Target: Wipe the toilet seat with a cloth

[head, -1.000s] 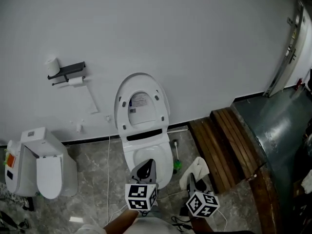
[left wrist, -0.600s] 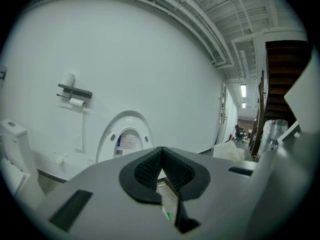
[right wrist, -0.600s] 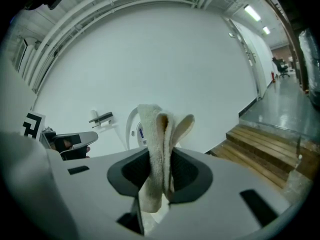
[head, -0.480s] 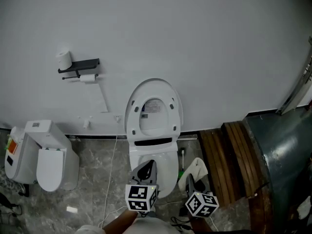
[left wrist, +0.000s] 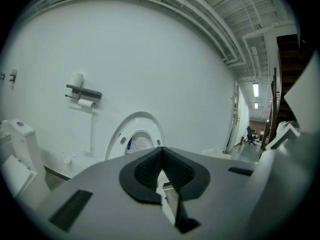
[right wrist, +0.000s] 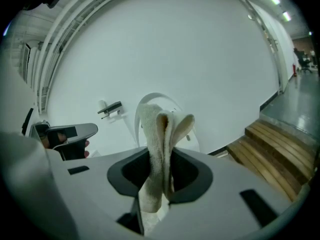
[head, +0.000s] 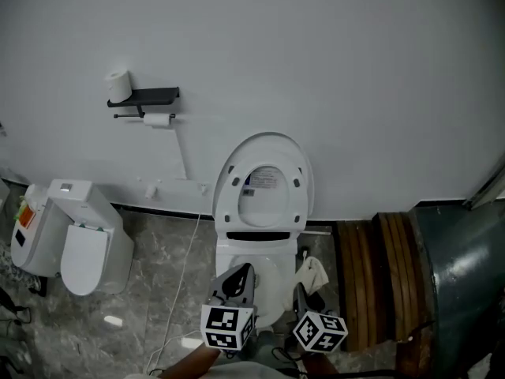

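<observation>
Head view: the toilet sits against the white wall with the seat flipped up. The left gripper hangs over the front of the bowl. The right gripper is just off the bowl's right side, and the cloth pokes out of it, beside the rim but not on the seat. A second toilet stands well off to the left. There's a shelf on the wall with one paper roll on top. Wooden steps are on the right, and a white cable runs down the floor.

Left gripper view: the left gripper has its jaws pressed together with nothing in them. The raised seat is straight ahead, and the shelf is up to the left.

Right gripper view: the right gripper is pinching the cloth, which is folded and sticks up between the jaws, covering most of the seat behind it. The left gripper shows at the left edge, the shelf is beyond it, and the steps are on the right.
</observation>
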A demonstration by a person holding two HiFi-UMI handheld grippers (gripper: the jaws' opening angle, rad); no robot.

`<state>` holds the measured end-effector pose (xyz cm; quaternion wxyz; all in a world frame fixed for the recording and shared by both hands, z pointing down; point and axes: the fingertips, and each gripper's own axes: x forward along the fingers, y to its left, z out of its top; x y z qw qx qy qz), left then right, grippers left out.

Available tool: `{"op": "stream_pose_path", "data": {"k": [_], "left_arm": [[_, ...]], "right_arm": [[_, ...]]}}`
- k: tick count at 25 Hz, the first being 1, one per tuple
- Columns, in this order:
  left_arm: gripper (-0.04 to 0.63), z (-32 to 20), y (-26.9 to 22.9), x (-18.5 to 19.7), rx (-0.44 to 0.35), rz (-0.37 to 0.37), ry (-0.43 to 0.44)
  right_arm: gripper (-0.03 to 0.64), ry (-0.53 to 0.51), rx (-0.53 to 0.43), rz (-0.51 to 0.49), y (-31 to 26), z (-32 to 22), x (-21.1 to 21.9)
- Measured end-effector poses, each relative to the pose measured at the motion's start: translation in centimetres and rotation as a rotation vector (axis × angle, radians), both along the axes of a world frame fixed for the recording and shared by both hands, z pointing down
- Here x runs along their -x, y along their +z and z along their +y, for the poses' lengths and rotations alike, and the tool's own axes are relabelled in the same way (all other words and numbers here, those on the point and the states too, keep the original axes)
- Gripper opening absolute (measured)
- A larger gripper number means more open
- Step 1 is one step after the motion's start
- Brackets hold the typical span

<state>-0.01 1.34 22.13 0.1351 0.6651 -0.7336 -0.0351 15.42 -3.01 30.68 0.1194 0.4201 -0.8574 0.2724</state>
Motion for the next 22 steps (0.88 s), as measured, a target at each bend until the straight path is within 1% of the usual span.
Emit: {"op": "stream_pose_path", "data": {"k": [5, 8, 12, 16, 19, 22], "left_arm": [[0.009, -1.6, -0.9, 0.5, -0.016, 0.006, -0.056], [0.009, -2.8, -0.3, 0.5, 0.003, 0.000, -0.075], [0.009, -4.1, 1.0, -0.2, 0.024, -0.002, -0.076], [0.009, -4.9, 2.4, -0.5, 0.052, 0.001, -0.080], [0.010, -5.3, 3.6, -0.4, 0.084, 0.008, -0.094], [0.010, -6.0, 4.9, 0.0, 0.098, 0.012, -0.110]], "right_arm": [[0.097, -0.072, 0.005, 0.019, 0.5, -3.4, 1.7], [0.097, -0.096, -0.022, 0.031, 0.2, -5.9, 2.0], [0.097, -0.113, -0.015, 0.031, 1.3, -8.2, 2.2], [0.097, -0.159, -0.024, 0.052, 2.9, -9.7, 3.1], [0.097, -0.205, -0.056, 0.080, 3.8, -11.4, 3.9], [0.097, -0.279, -0.132, 0.156, 4.2, -13.9, 5.1]]}}
